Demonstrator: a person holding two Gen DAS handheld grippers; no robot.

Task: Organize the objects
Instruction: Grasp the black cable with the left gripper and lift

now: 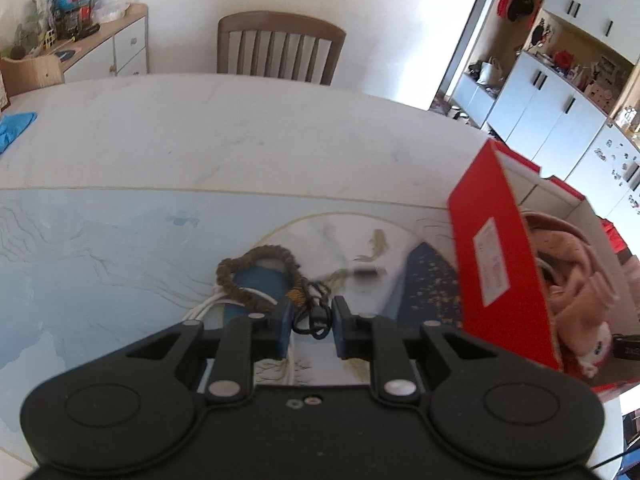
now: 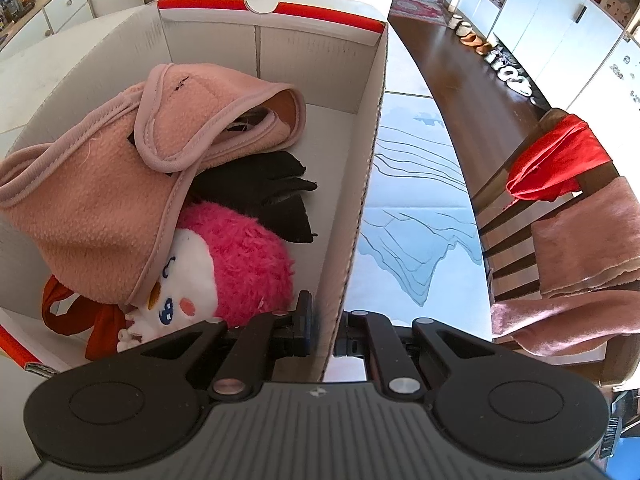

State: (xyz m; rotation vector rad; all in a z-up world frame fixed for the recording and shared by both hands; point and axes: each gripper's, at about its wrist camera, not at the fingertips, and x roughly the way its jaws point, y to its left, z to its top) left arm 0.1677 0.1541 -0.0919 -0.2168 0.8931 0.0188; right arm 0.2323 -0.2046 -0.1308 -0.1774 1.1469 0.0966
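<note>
My left gripper (image 1: 312, 314) is shut on a small coiled black cable (image 1: 318, 322), which hangs between its blue pads just above the table mat. Behind it a brown bead bracelet (image 1: 259, 276) lies over a blue object (image 1: 260, 286) and a white cable (image 1: 206, 308). A small dark item (image 1: 366, 272) lies blurred further right. The red shoe box (image 1: 500, 264) stands at the right. My right gripper (image 2: 326, 326) is shut on the box's right wall (image 2: 360, 208). Inside lie a pink fleece cloth (image 2: 92, 208), a pink plush toy (image 2: 240, 268) and black gloves (image 2: 264, 188).
A pale blue patterned mat (image 1: 100, 248) covers the near table; bare white tabletop (image 1: 240, 128) lies beyond. A wooden chair (image 1: 280, 46) stands at the far side. Another chair (image 2: 560, 216) at the right carries red and pink cloths. A blue cloth (image 1: 14, 126) lies far left.
</note>
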